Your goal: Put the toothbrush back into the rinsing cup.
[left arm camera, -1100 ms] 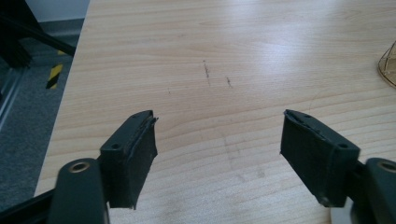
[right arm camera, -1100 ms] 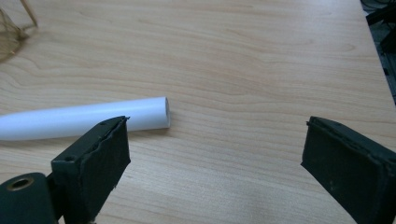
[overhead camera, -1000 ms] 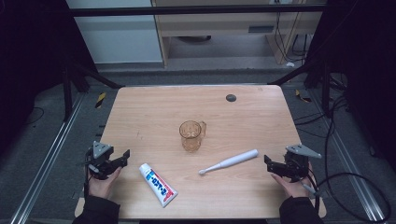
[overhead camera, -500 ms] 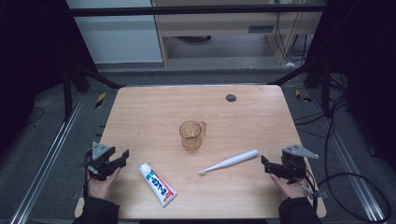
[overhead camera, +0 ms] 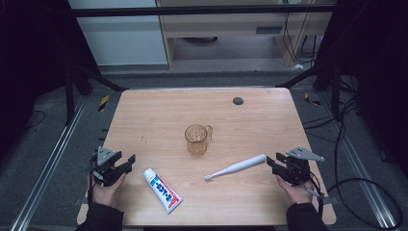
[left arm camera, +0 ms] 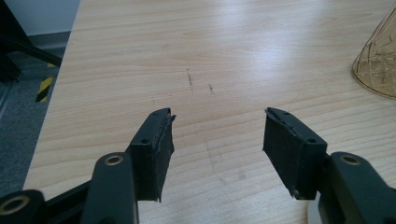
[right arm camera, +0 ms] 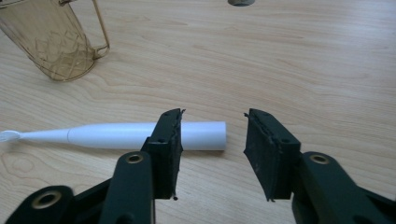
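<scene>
One wooden table (overhead camera: 144, 120), pale grain, across the middle of the high view. On it, counted: one amber see-through cup (overhead camera: 197, 139) with a handle, upright at the centre of the frame; one white electric toothbrush (overhead camera: 235, 167) lying flat, lower right of centre, bristle end toward the lower left, butt end toward the right; one white toothpaste tube (overhead camera: 163, 190) with blue and red print lying flat, lower left of centre, cap end toward the upper left; one small dark round disc (overhead camera: 237, 100) in the upper right part of the tabletop, well apart from everything else.

Two grippers, one per hand, both low in the high view. Left gripper (overhead camera: 126, 162) at lower left, near the table's left edge, held in one hand (overhead camera: 106, 190), jaws spread apart with nothing between them; toothpaste tube just to its right, not touching. In the left gripper view, left gripper (left arm camera: 217, 140) with a wide gap over bare wood, cup (left arm camera: 378, 60) at the right edge of the frame.

Right gripper (overhead camera: 270, 162) at lower right, held in the other hand (overhead camera: 294, 190), jaws parted, tips just beside the toothbrush's butt end. In the right gripper view, right gripper (right arm camera: 212, 140) spread wide, holding nothing; toothbrush (right arm camera: 116, 135) lying across the left half of the frame, partly behind the left jaw, its blunt end showing in the gap; contact with the jaw not clear. Cup (right arm camera: 56, 42) at upper left of that frame, disc (right arm camera: 240, 2) at the top edge.
</scene>
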